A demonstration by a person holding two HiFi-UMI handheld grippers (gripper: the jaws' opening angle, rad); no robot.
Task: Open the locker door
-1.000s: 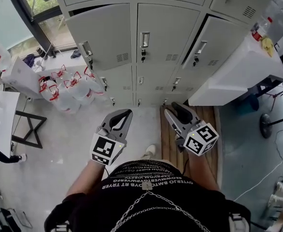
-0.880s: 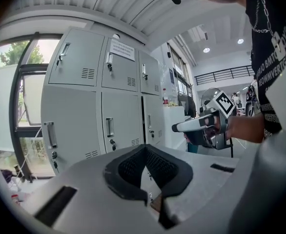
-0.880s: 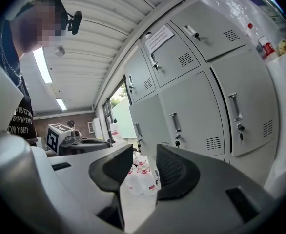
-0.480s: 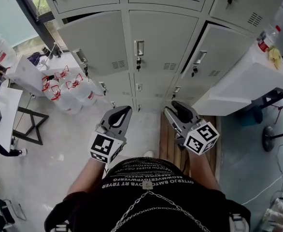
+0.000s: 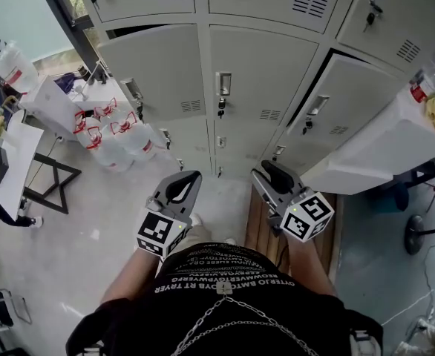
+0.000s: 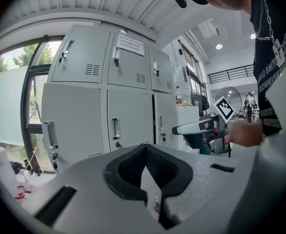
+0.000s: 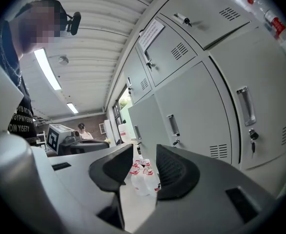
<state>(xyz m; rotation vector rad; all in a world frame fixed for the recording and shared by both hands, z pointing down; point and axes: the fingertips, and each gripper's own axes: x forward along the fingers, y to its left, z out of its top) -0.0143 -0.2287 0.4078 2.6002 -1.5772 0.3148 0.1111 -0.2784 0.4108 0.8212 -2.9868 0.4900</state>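
A bank of grey lockers (image 5: 254, 80) stands ahead of me. The middle door is closed, with a handle (image 5: 223, 84) and a key lock below it. The doors to its left (image 5: 154, 69) and right (image 5: 329, 113) stand ajar. My left gripper (image 5: 193, 176) is held level short of the lockers, its tips together and nothing in them; in the left gripper view (image 6: 144, 147) it faces the middle handle (image 6: 115, 128). My right gripper (image 5: 262, 171) hovers beside it, open and empty (image 7: 144, 152), touching no door.
Several water bottles (image 5: 117, 136) sit on the floor left of the lockers. At the right a white table (image 5: 381, 150) carries a bottle (image 5: 424, 87). A wooden pallet (image 5: 258, 228) lies underfoot at the right. A small table (image 5: 17, 162) stands far left.
Both grippers and the person have shifted closer to the lockers, side by side. The jaws look the same as before, and no door has moved.
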